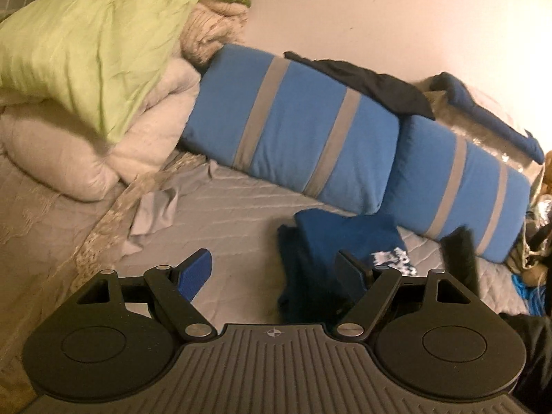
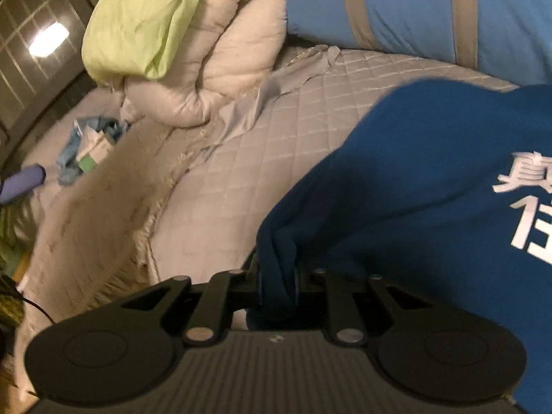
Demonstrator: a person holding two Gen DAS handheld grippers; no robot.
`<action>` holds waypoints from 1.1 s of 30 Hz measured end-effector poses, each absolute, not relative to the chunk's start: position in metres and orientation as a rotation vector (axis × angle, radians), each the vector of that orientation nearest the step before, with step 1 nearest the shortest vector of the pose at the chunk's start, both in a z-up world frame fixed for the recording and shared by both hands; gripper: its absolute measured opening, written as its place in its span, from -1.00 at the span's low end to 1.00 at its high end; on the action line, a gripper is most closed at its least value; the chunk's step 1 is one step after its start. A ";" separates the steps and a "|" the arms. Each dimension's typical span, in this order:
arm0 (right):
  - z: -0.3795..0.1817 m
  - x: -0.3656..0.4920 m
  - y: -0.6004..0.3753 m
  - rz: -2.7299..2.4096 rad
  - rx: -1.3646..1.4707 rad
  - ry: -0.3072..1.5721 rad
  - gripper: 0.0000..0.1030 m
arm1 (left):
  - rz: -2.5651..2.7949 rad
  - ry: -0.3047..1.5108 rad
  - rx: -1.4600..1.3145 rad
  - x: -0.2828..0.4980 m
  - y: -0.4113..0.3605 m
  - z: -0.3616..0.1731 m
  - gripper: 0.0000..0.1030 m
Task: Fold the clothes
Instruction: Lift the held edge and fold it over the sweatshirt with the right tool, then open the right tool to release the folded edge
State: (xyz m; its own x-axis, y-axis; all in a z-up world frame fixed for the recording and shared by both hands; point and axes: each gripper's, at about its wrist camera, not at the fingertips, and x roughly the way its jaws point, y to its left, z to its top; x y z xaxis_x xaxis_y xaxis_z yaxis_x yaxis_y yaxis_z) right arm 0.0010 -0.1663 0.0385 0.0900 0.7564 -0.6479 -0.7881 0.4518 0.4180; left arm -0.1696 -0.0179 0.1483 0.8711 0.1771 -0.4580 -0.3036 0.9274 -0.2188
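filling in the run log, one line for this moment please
task: fold clothes | right gripper: shut on blue shirt | left gripper: open, empty | surface: quilted bed

My left gripper (image 1: 276, 269) has bare quilt (image 1: 227, 220) ahead to pass over. The striped pillows (image 1: 293, 127) wall off the far side, the duvet heap (image 1: 89, 151) blocks the left, and the blue shirt (image 1: 338, 238) lies bunched just right of centre.
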 end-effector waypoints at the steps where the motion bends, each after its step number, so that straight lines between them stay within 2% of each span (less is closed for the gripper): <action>1: 0.042 0.001 -0.167 1.151 -0.032 0.932 -0.69 | 0.257 0.454 -0.294 -0.170 -0.015 0.145 0.52; 7: 0.070 -0.009 -0.175 1.183 -0.018 0.897 -0.69 | 0.269 0.470 -0.339 -0.168 -0.010 0.128 0.52; 11: 0.062 -0.014 -0.165 1.180 -0.077 0.913 -0.67 | 0.266 0.485 -0.357 -0.160 -0.014 0.121 0.52; 13: 0.055 -0.011 -0.163 1.168 -0.061 0.934 -0.42 | 0.258 0.490 -0.353 -0.156 -0.017 0.120 0.52; 14: 0.054 -0.008 -0.164 1.167 -0.030 0.949 -0.05 | 0.253 0.491 -0.349 -0.155 -0.019 0.120 0.52; 16: 0.063 -0.006 -0.175 1.178 0.024 0.920 0.22 | 0.244 0.492 -0.338 -0.154 -0.021 0.121 0.52; 18: 0.075 -0.004 -0.186 1.191 0.077 0.882 0.75 | 0.240 0.500 -0.329 -0.151 -0.021 0.121 0.52; 21: 0.097 -0.003 -0.212 1.171 0.091 0.750 0.96 | 0.235 0.519 -0.322 -0.145 -0.020 0.120 0.52; 25: 0.104 0.006 -0.242 1.051 -0.004 0.667 1.00 | 0.211 0.546 -0.309 -0.135 -0.024 0.117 0.52; 33: 0.037 0.034 -0.281 0.783 -0.106 0.823 1.00 | 0.099 0.623 -0.261 -0.098 -0.036 0.113 0.52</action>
State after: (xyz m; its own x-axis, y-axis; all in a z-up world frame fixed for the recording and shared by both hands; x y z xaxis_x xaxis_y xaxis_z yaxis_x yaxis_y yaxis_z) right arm 0.0344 -0.2813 0.0368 0.4214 0.5852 -0.6928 -0.6630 0.7200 0.2049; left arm -0.0976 -0.0364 0.1131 0.8089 0.0130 -0.5877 -0.1692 0.9626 -0.2116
